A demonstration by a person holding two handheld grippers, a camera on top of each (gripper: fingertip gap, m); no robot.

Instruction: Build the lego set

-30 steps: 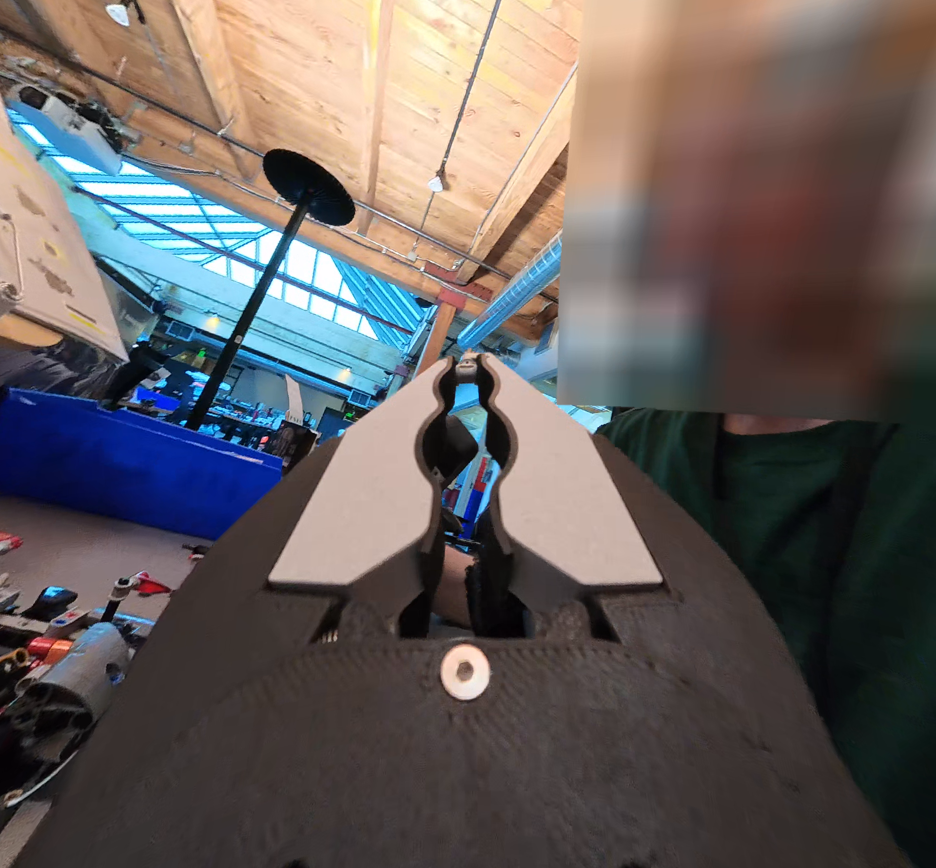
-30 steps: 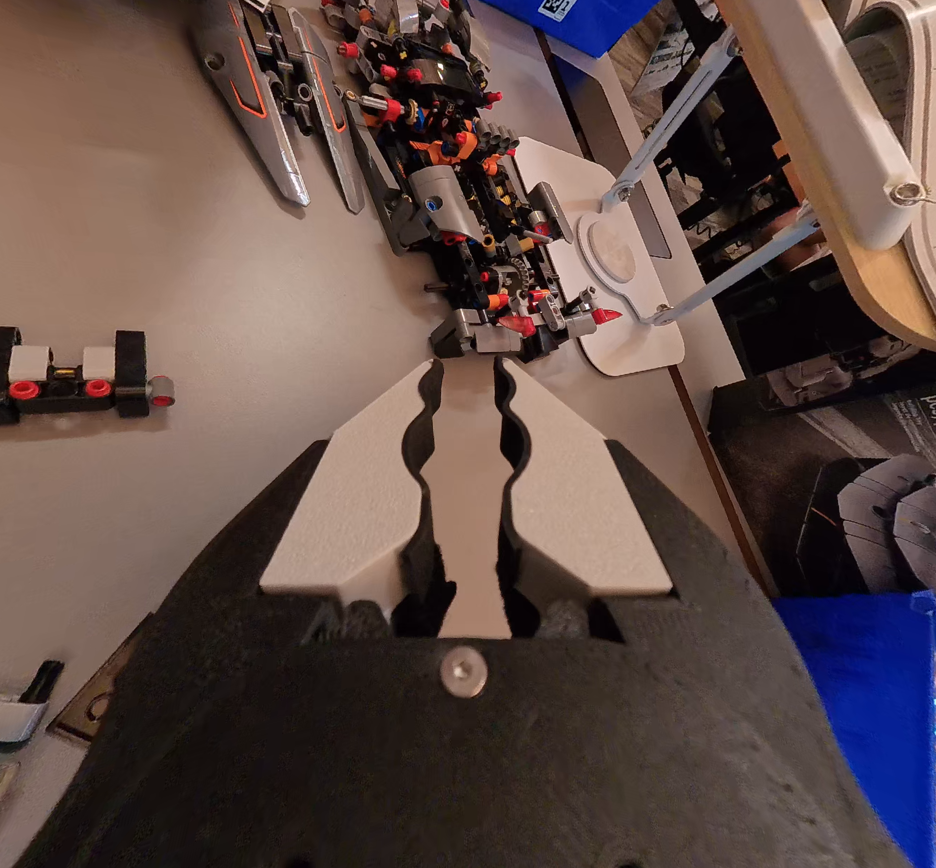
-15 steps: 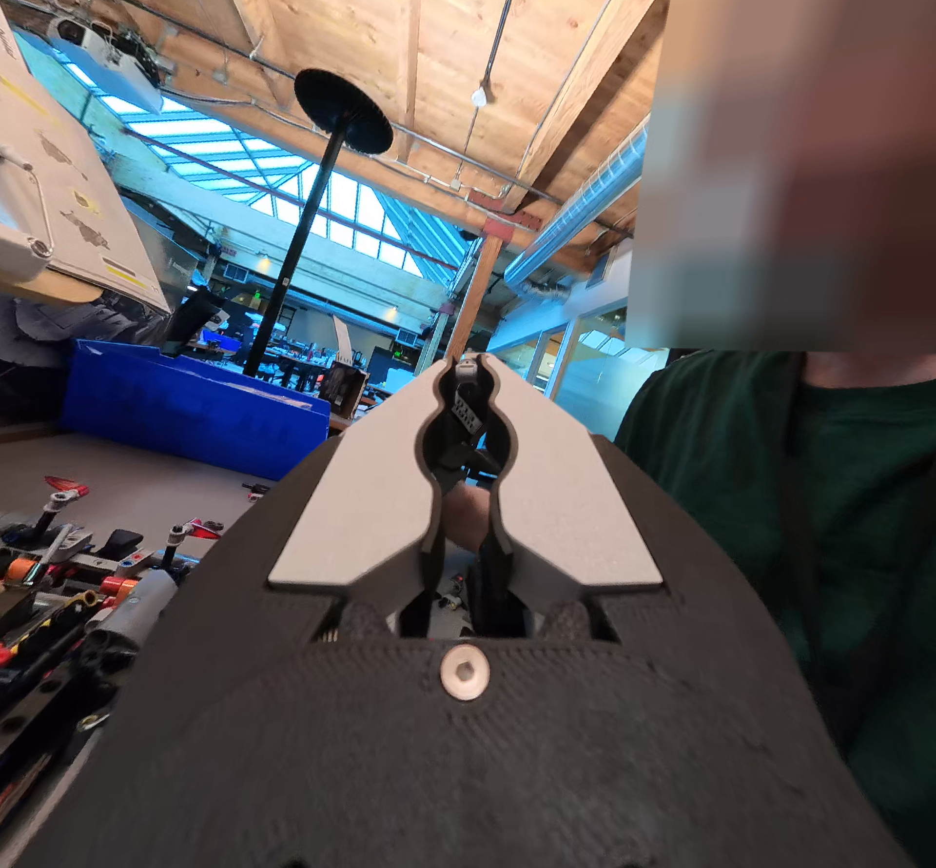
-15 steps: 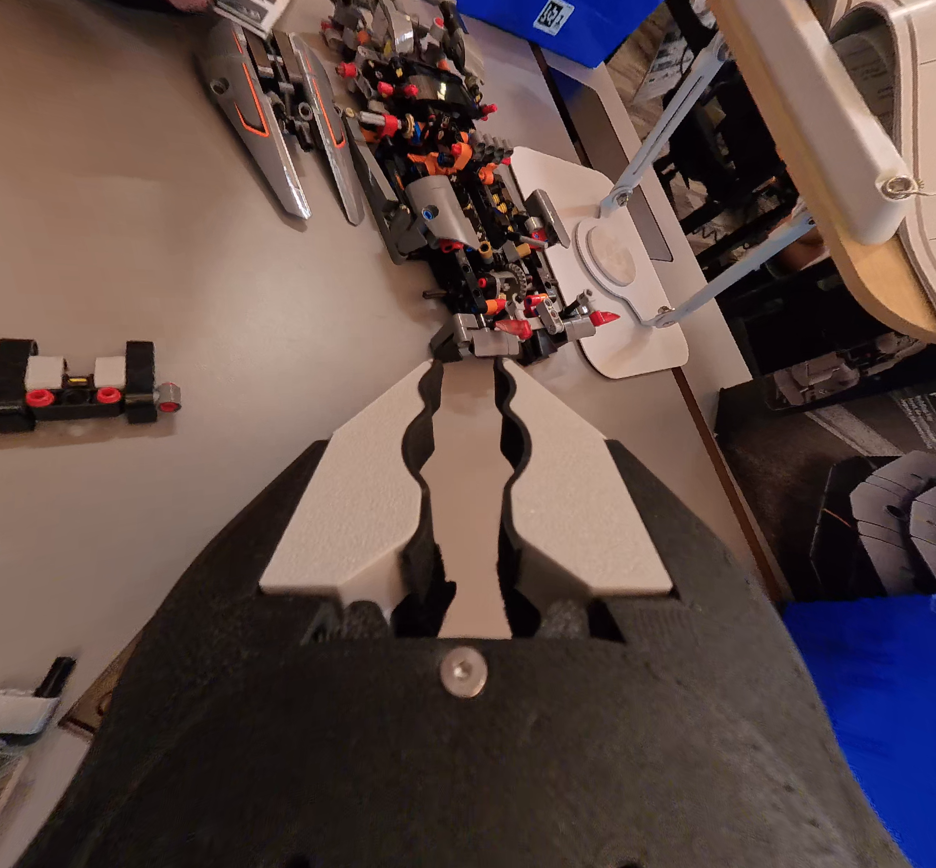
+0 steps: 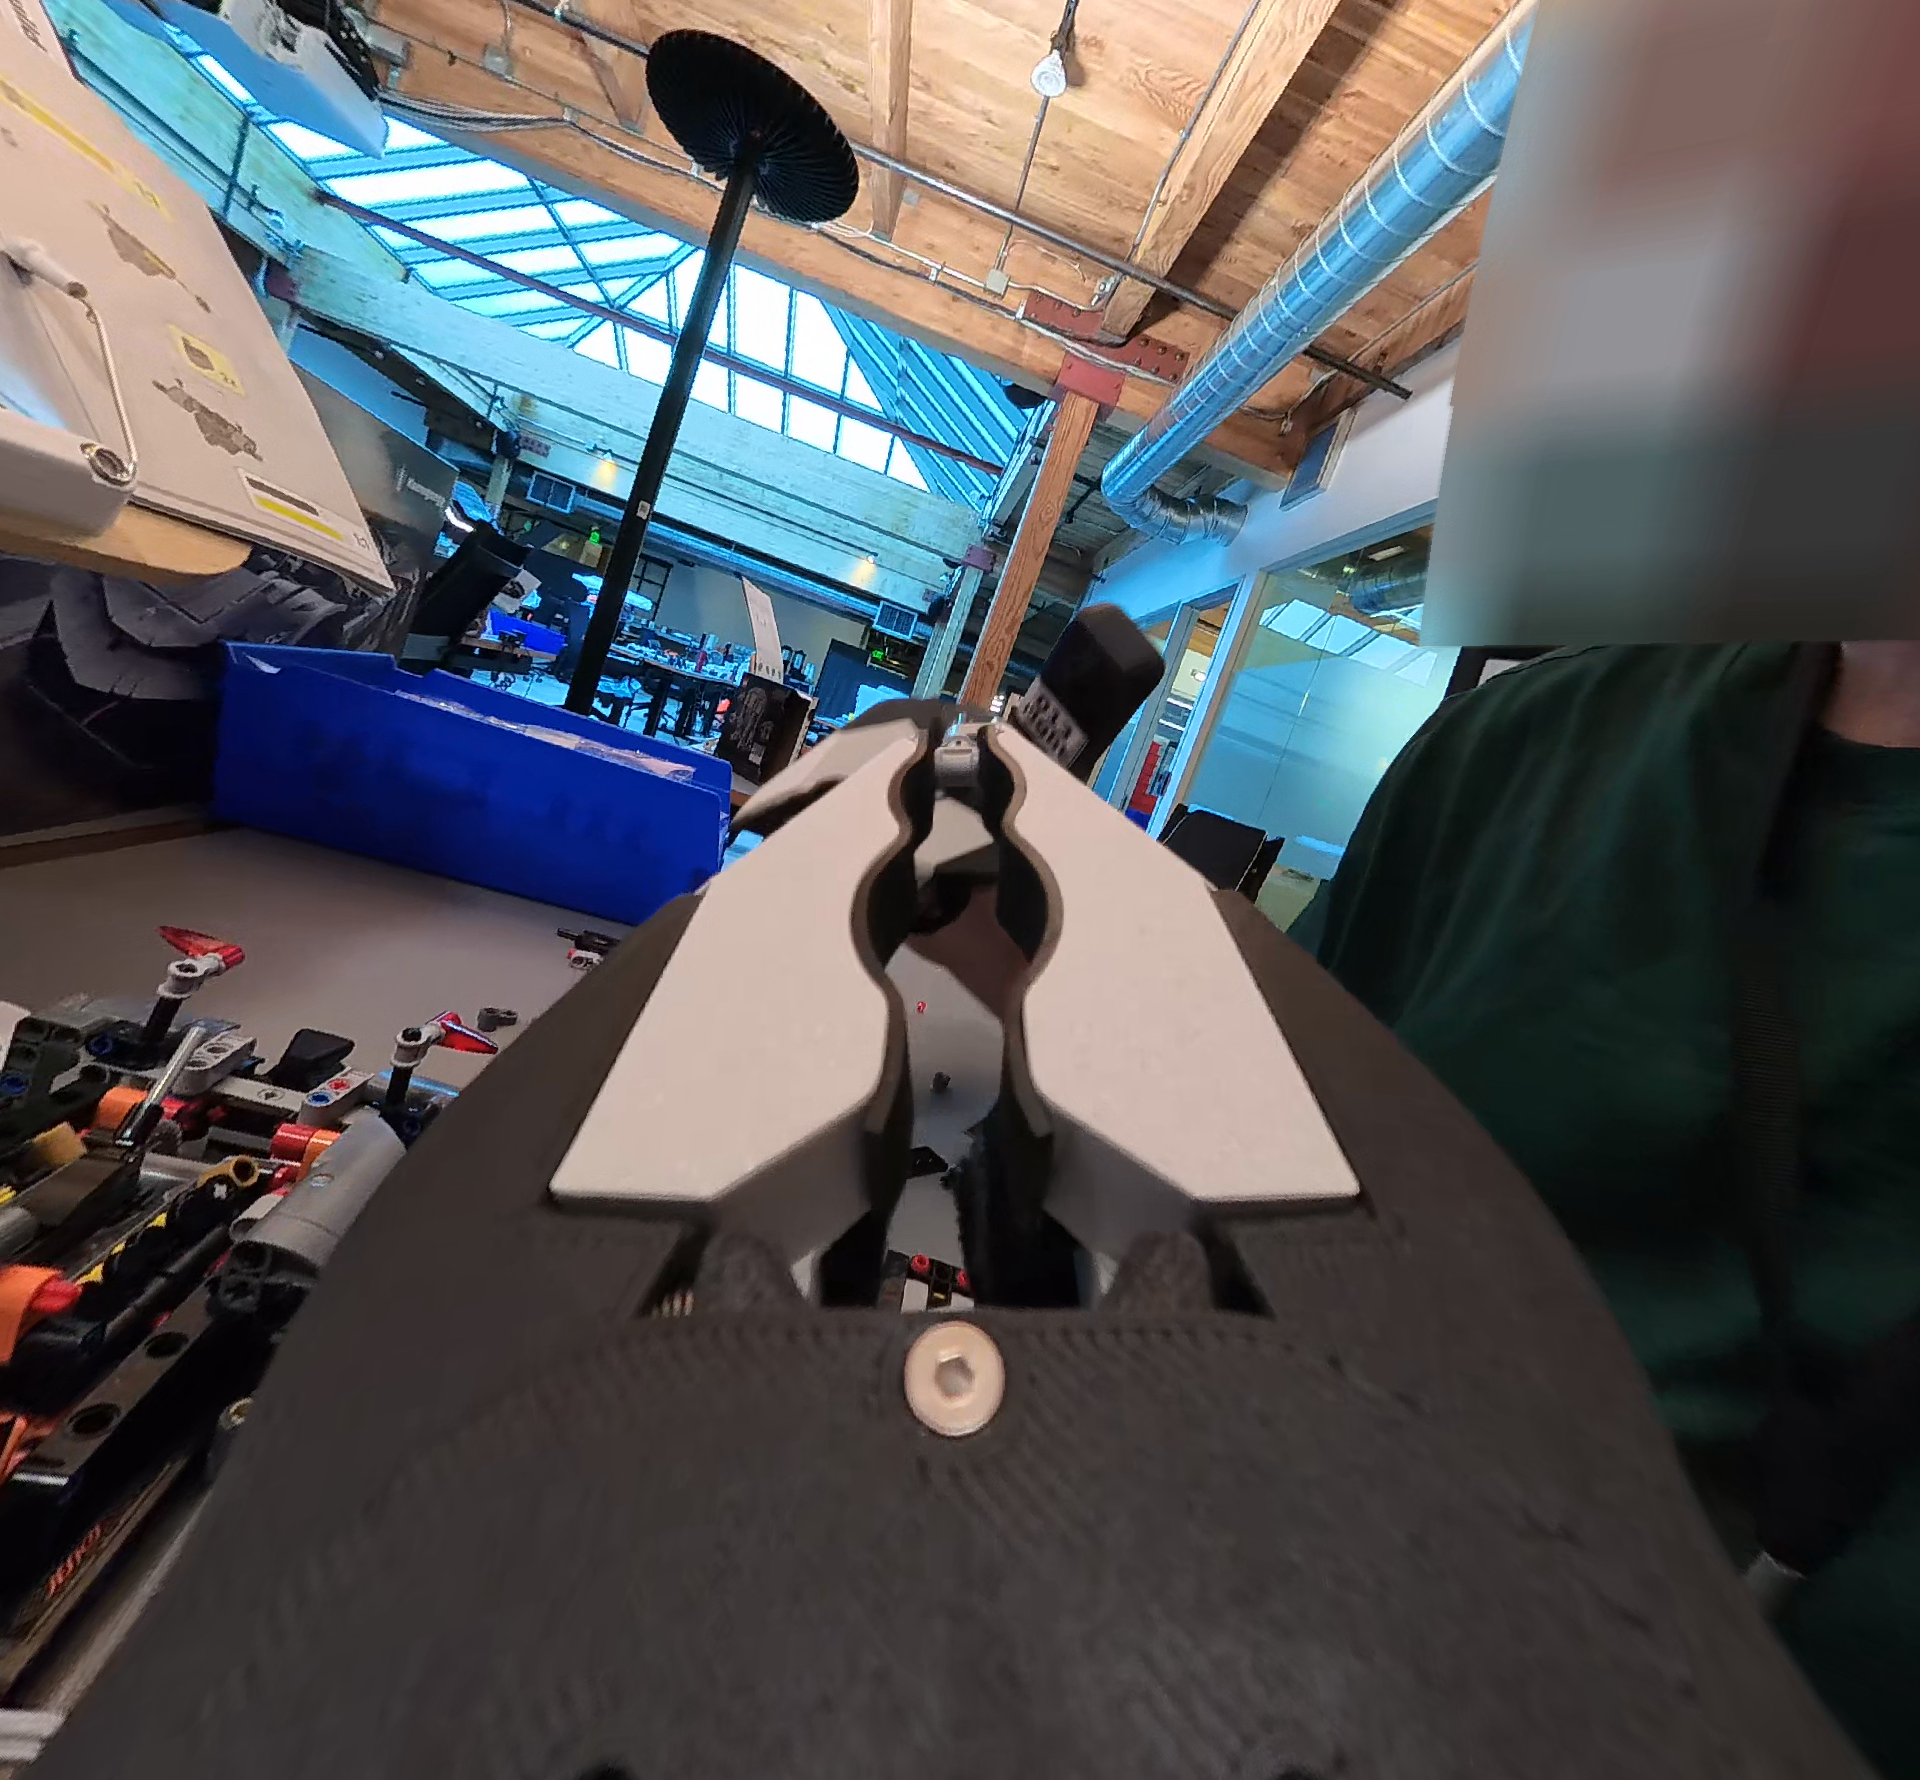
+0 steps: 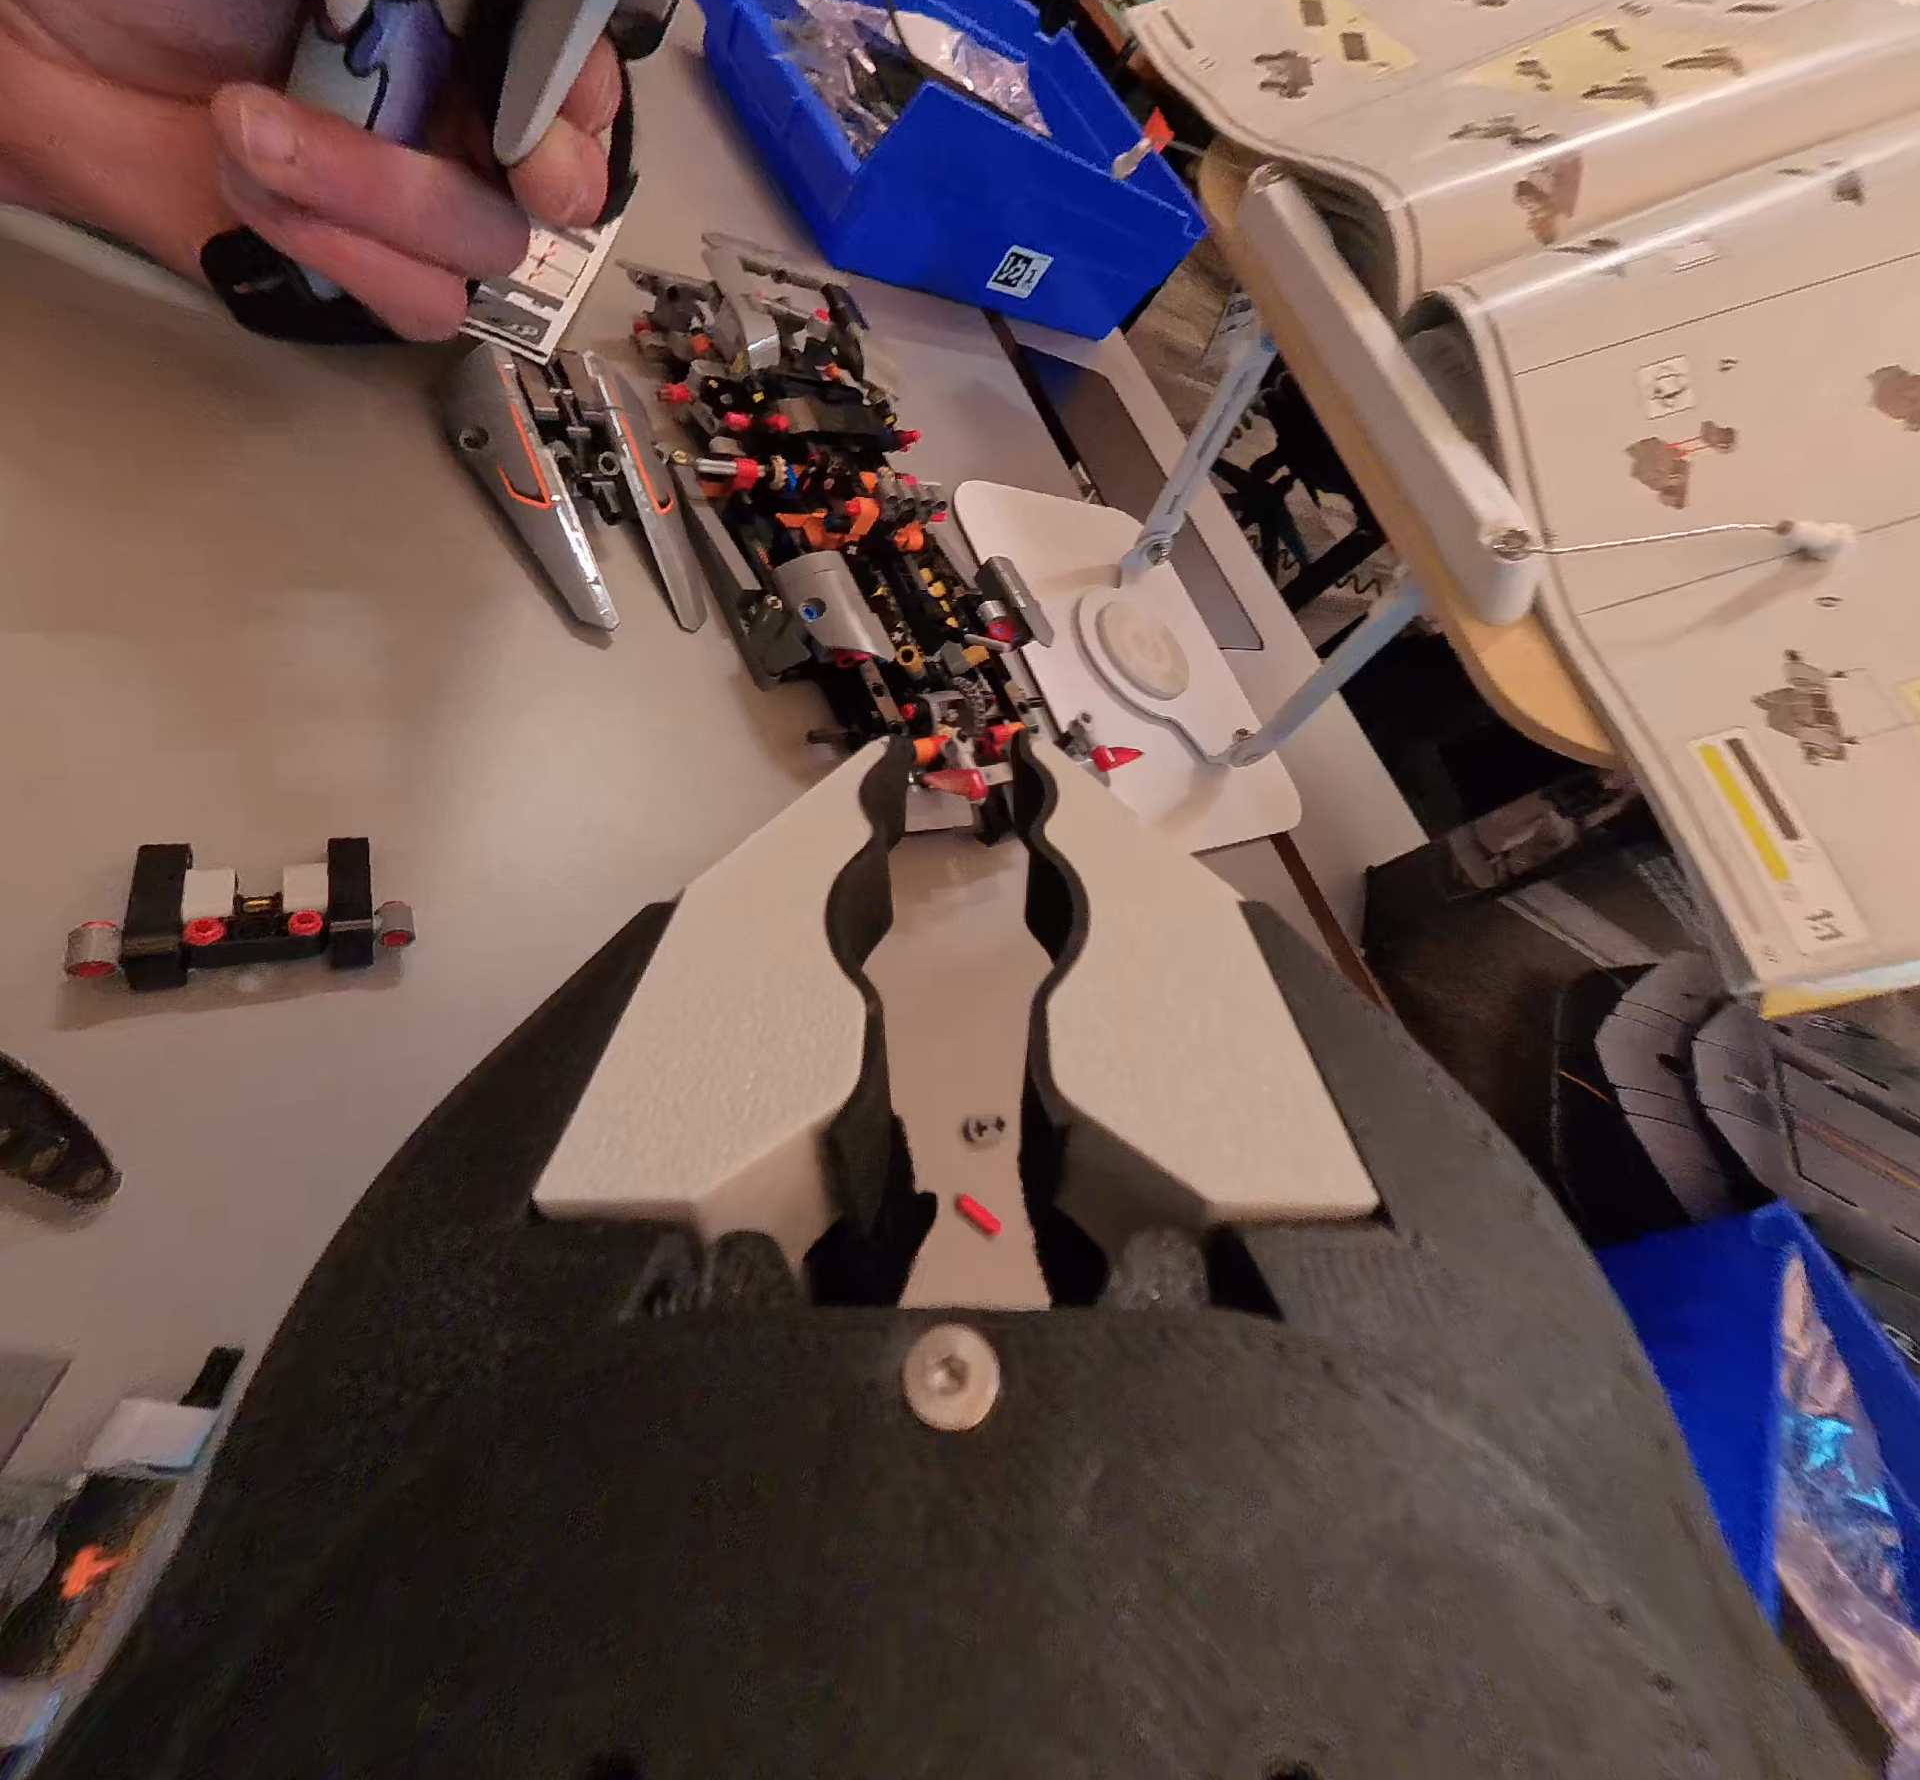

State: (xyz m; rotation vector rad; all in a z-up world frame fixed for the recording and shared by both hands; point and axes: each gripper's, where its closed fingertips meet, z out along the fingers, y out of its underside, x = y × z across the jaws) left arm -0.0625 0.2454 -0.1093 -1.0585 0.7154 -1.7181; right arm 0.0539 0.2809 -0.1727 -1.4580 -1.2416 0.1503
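While the left tongs (image 5: 961, 759) stay pinched on what looks like a small grey piece (image 5: 956, 762), now lowered nearer the tabletop (image 6: 312, 670), the right tongs (image 6: 956, 764) hang narrowly parted, empty, their tips now over the chassis (image 6: 831, 577); joining seems close.

Blue bin (image 6: 966, 172), grey tabletop (image 6: 260, 691)

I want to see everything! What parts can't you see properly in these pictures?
- Left wrist view: left tool pinches a tiny grey piece, too small to identify.
- Left wrist view: lego model cut off by the edge.
- Right wrist view: sticker sheet partly covered by the hand.
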